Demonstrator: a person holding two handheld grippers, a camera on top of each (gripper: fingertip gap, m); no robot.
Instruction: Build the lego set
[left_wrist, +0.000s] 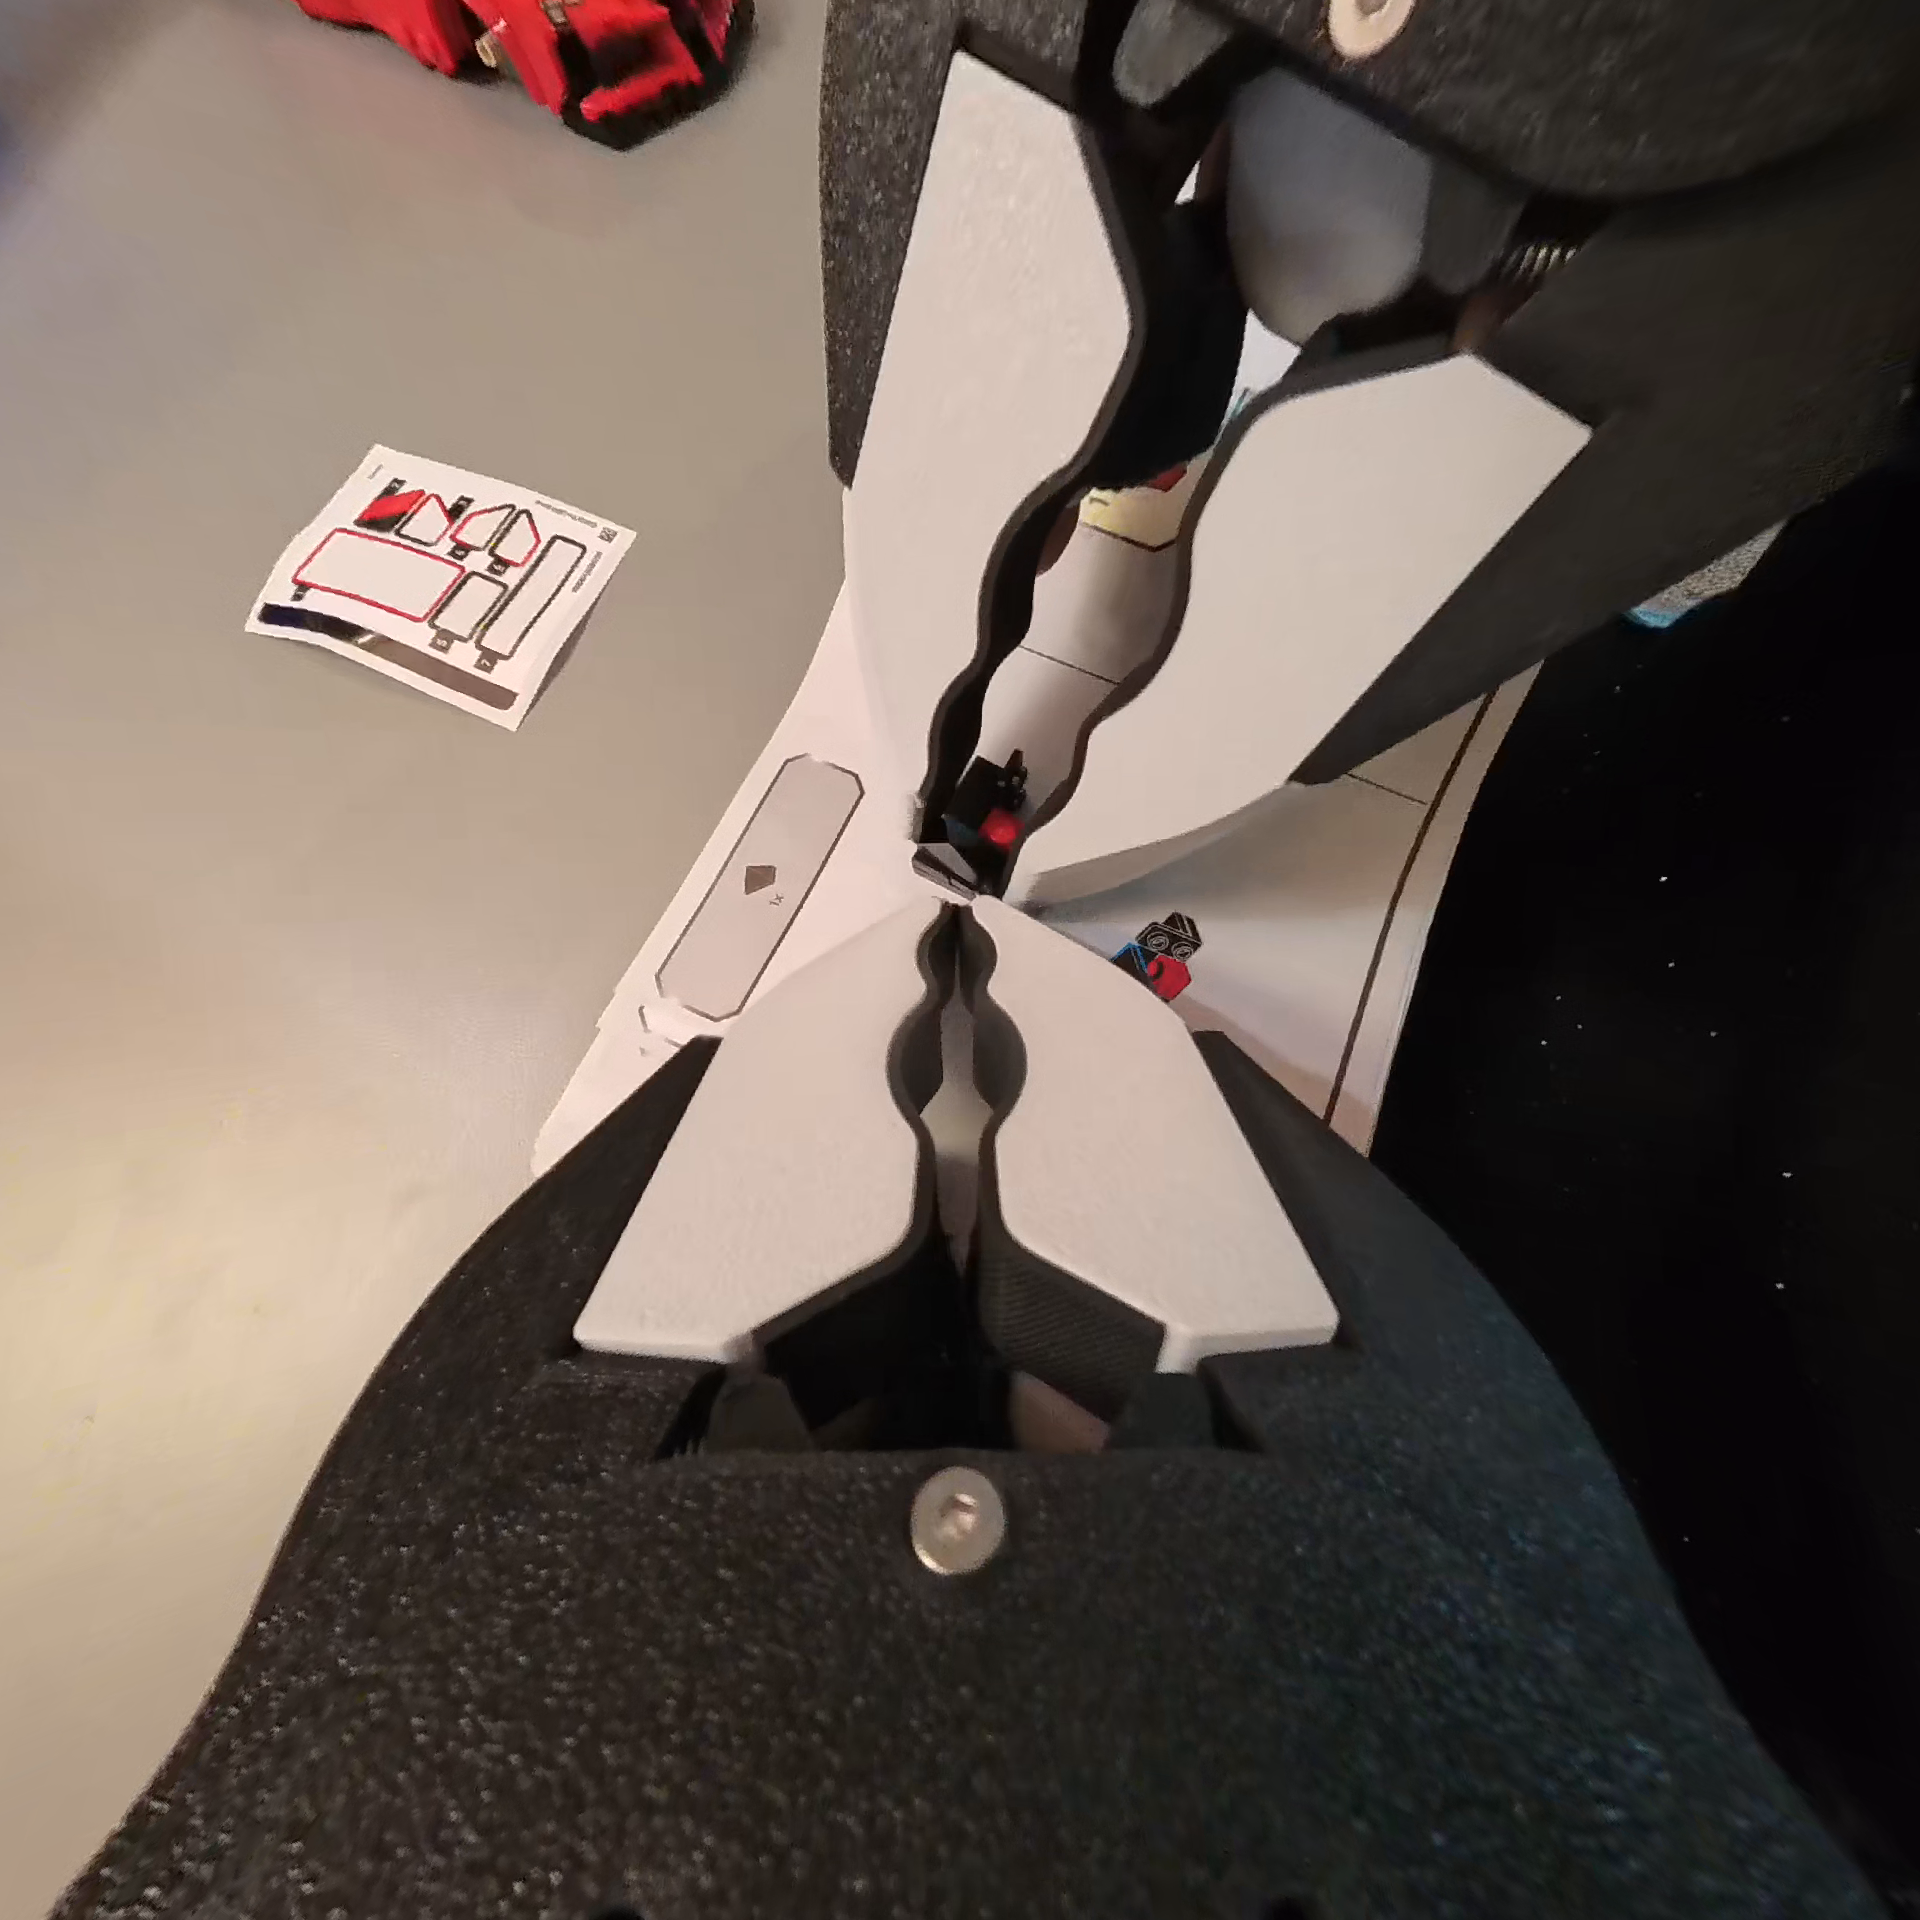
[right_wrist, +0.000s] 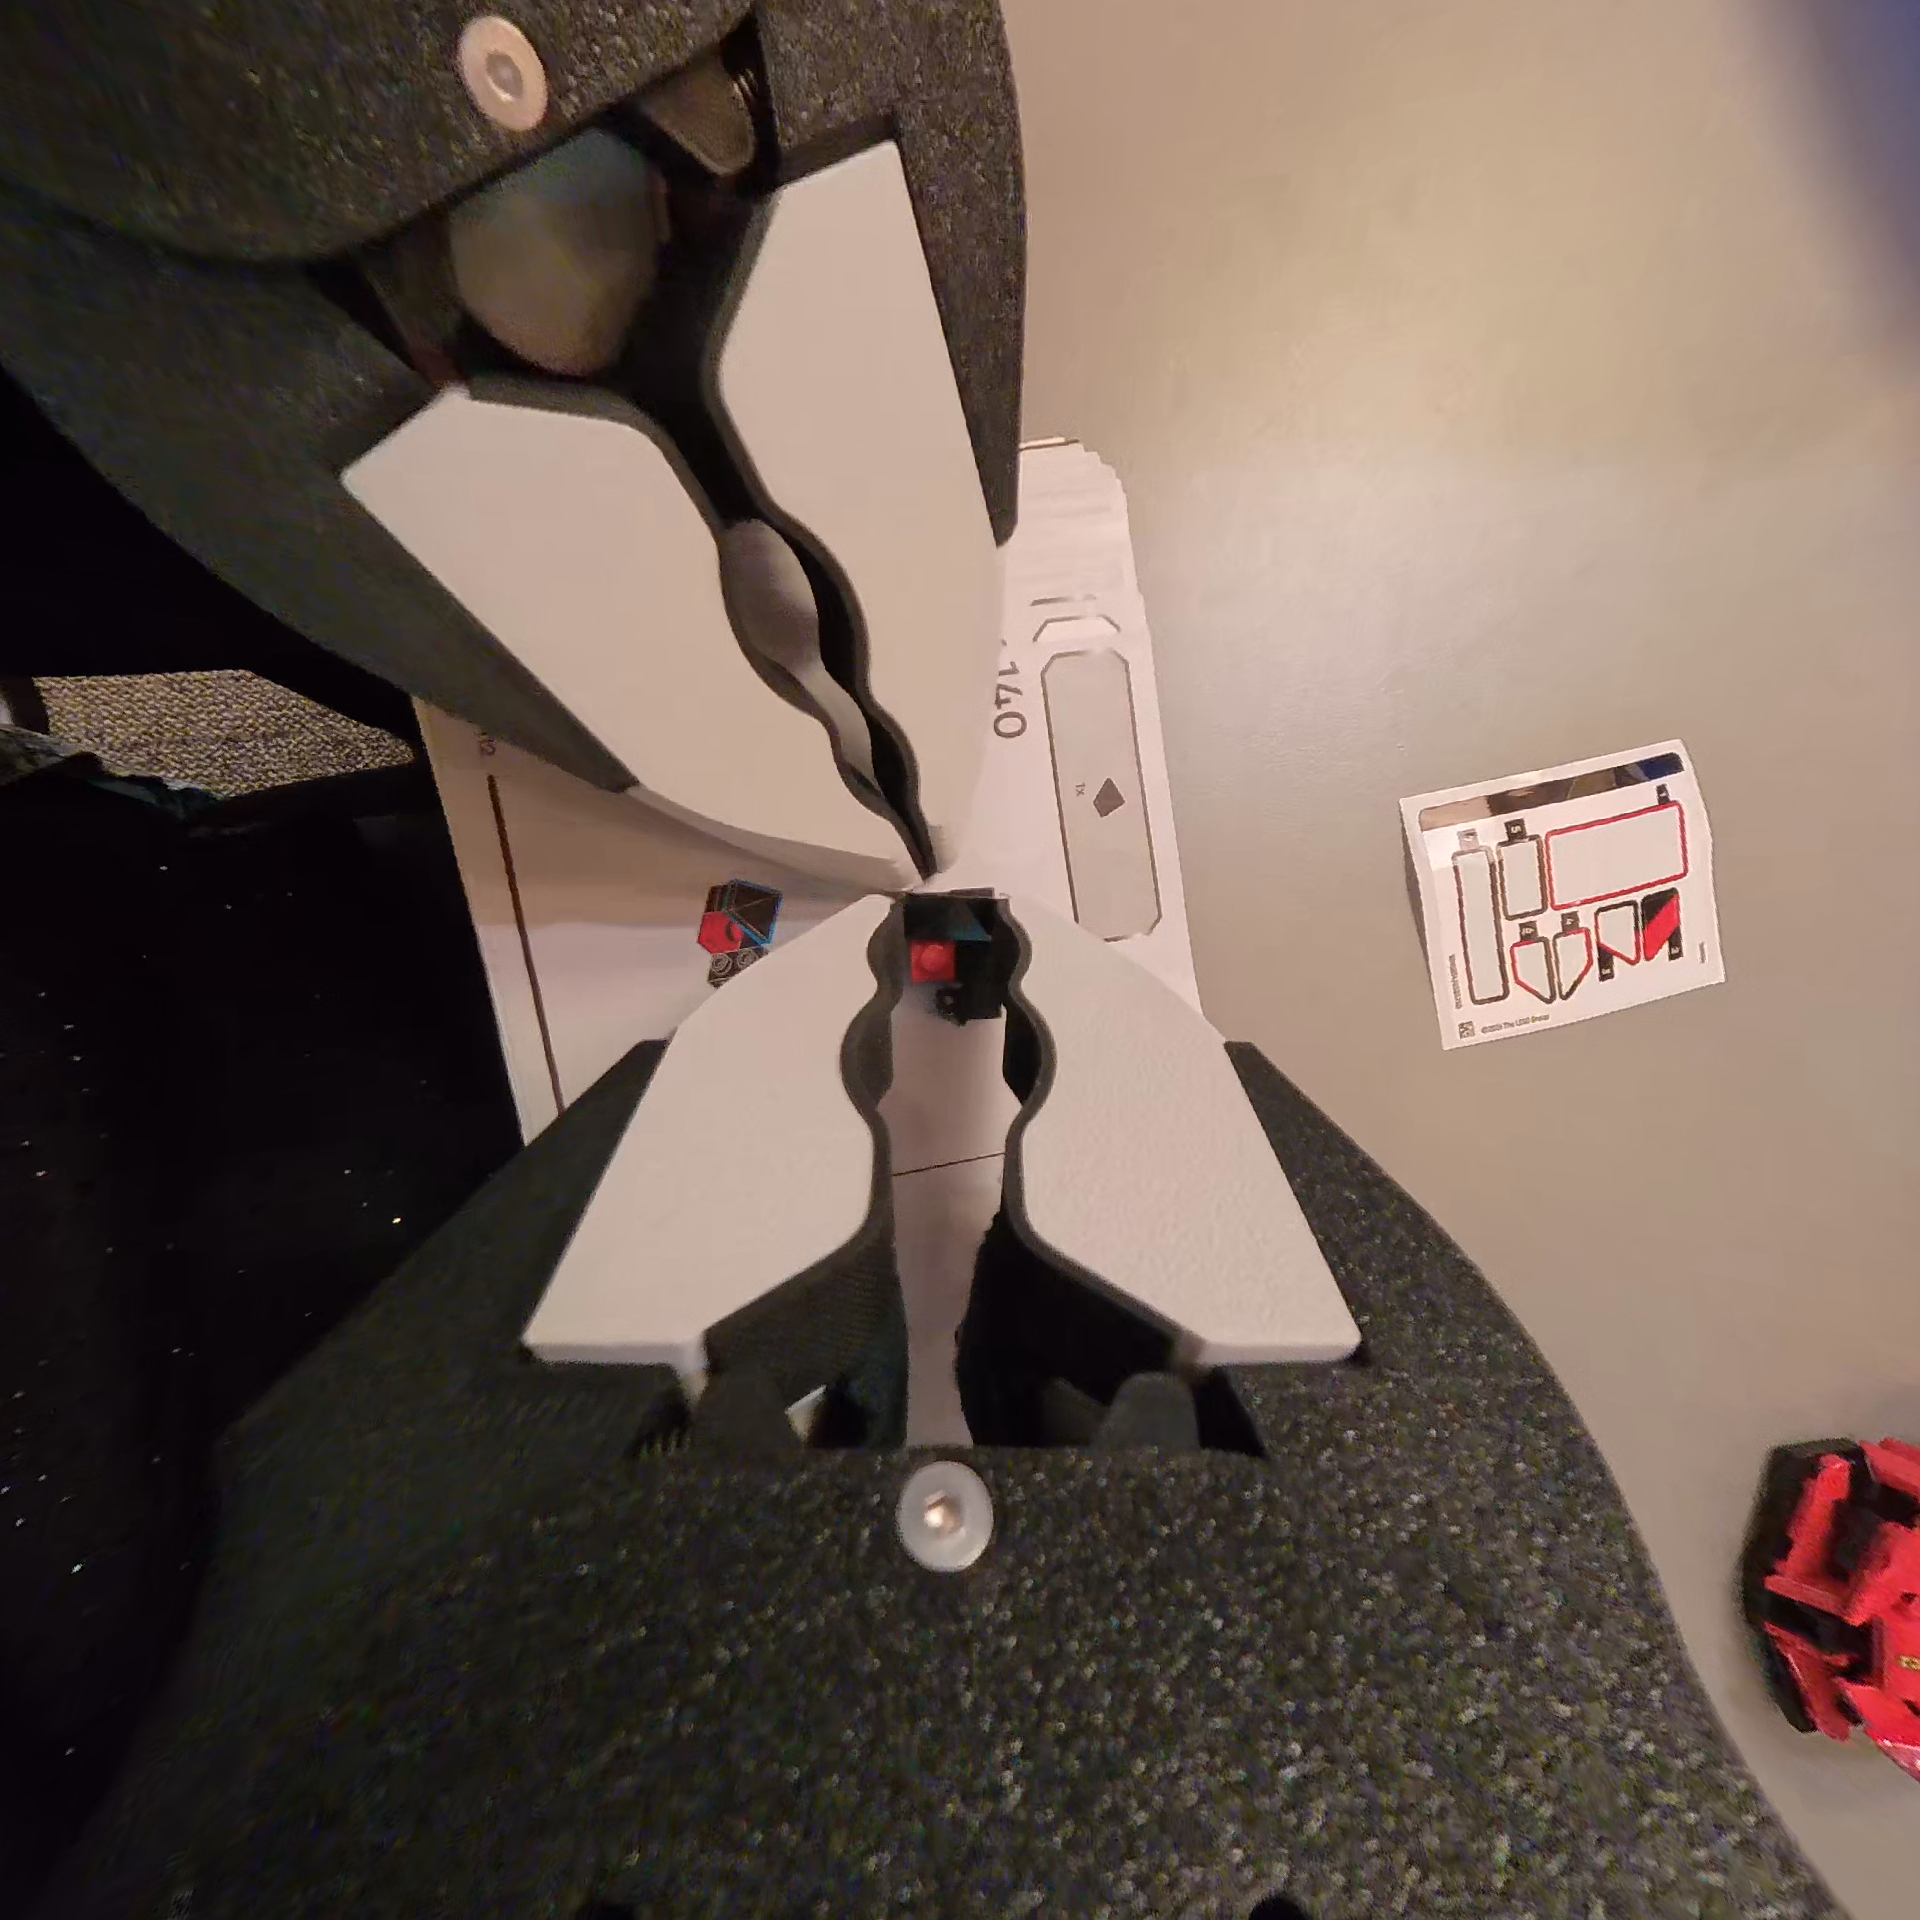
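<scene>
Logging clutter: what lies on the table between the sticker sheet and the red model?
Only bare table separates the sticker sheet from the red model; both wrist views show it.

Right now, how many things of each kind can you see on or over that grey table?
Grippers: 2, the left gripper and the right gripper
Small black and red brick piece: 1
Instruction booklet: 1
Sticker sheet: 1
Red and black model: 1
Total: 6
</scene>
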